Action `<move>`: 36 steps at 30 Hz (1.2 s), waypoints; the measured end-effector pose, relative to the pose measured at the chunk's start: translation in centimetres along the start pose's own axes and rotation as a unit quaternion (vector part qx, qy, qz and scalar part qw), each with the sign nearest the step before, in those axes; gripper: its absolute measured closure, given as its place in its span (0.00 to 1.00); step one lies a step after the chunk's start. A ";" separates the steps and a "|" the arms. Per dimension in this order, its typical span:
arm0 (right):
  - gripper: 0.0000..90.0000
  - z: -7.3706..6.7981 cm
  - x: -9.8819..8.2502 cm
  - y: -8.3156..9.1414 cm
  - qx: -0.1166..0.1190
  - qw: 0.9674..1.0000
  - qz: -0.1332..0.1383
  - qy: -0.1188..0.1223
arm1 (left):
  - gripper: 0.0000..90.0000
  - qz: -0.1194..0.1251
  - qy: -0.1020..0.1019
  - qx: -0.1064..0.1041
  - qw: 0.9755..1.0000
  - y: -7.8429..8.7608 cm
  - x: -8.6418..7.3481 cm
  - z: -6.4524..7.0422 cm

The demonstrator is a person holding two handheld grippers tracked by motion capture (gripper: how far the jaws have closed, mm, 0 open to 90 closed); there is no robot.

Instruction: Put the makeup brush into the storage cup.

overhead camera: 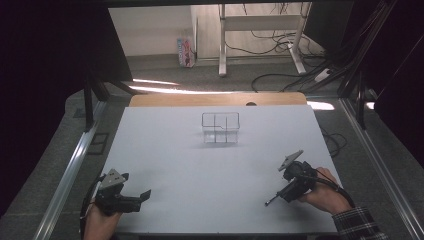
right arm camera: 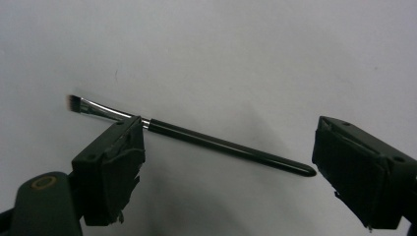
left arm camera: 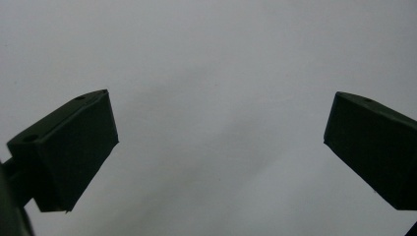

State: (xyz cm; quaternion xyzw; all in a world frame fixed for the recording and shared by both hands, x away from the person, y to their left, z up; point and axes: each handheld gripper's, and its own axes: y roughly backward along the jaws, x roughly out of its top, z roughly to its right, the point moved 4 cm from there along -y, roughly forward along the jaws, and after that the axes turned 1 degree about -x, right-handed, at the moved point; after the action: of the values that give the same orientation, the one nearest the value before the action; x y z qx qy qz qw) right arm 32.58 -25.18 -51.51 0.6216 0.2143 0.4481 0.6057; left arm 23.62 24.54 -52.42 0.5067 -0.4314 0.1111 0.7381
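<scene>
A thin make-up brush (right arm camera: 221,142) with a black handle, a silver ferrule and a short angled tip lies flat on the white table (overhead camera: 200,170). My right gripper (right arm camera: 227,129) stands open around it, one jaw in front of the ferrule end and the other just clear of the handle's end. In the high view the right gripper (overhead camera: 280,196) is at the table's near right, held by a hand in a checked sleeve. My left gripper (overhead camera: 145,196) rests at the near left, and in its own view the left gripper (left arm camera: 221,98) is open over bare table.
A clear plastic organiser box (overhead camera: 220,128) with several compartments stands at the middle of the table's far half. A wooden board (overhead camera: 165,100) edges the far side. Metal frame rails (overhead camera: 70,170) run along both sides.
</scene>
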 end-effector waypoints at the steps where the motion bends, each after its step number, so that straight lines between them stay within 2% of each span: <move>1: 0.14 -0.1 -0.1 -0.4 0.004 1.000 -0.002 0.008 | 0.00 0.000 0.000 0.000 1.000 0.0 0.0 0.0; 13: 0.17 -0.4 -0.3 -1.8 0.019 0.999 -0.017 0.037 | 0.00 -0.001 0.001 0.000 1.000 0.0 0.0 0.0; 14: 0.21 -0.4 -0.3 -1.9 0.023 0.999 -0.020 0.040 | 0.00 -0.001 0.001 0.000 1.000 0.0 0.0 0.0; 15: 0.32 -0.4 -0.3 -2.0 0.044 0.998 -0.027 0.039 | 0.00 -0.001 0.001 0.000 1.000 0.0 0.0 0.0; 16: 0.32 -0.4 -0.3 -2.0 0.044 0.998 -0.027 0.039 | 0.00 -0.001 0.001 0.000 1.000 0.0 0.0 0.0; 17: 0.38 -0.6 -0.2 -1.9 0.054 0.997 -0.030 0.038 | 0.00 -0.001 0.001 0.000 1.000 0.0 -0.1 0.0; 18: 0.38 -0.6 -0.2 -1.9 0.054 0.997 -0.030 0.038 | 0.00 -0.002 0.001 0.000 1.000 0.0 -0.1 0.0; 20: 0.50 -0.8 0.0 -1.7 0.058 0.996 -0.040 0.045 | 0.00 -0.002 0.001 0.000 1.000 0.0 -0.1 0.0; 22: 0.70 -1.2 0.2 -1.5 0.064 0.995 -0.054 0.059 | 0.00 -0.002 0.001 0.000 1.000 0.0 -0.1 0.0; 23: 0.93 -1.5 0.4 -1.4 0.068 0.993 -0.067 0.073 | 0.00 -0.002 0.001 0.001 1.000 0.0 -0.1 0.0; 24: 0.93 -1.5 0.4 -1.4 0.068 0.993 -0.067 0.073 | 0.00 -0.002 0.001 0.001 1.000 0.0 -0.1 0.0; 26: 0.93 -1.4 0.4 -1.4 0.074 0.993 -0.071 0.056 | 0.00 -0.003 0.001 0.001 1.000 0.0 -0.1 0.0; 27: 0.93 -1.3 0.4 -1.4 0.070 0.994 -0.070 0.048 | 0.00 -0.003 0.001 0.001 1.000 0.0 -0.1 0.0; 30: 0.93 -1.3 0.4 -1.3 0.076 0.994 -0.071 0.036 | 0.00 -0.003 0.001 0.002 1.000 0.0 -0.1 0.0; 36: 0.93 -1.1 0.2 -1.3 0.082 0.995 -0.060 0.008 | 0.00 -0.003 0.001 0.003 1.000 0.0 -0.1 0.0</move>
State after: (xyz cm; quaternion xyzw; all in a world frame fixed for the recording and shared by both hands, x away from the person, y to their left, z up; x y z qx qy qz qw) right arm 32.16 -24.22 -52.79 0.6515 0.2924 0.3971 0.5765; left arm 23.59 24.58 -52.49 0.5100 -0.4288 0.1107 0.7374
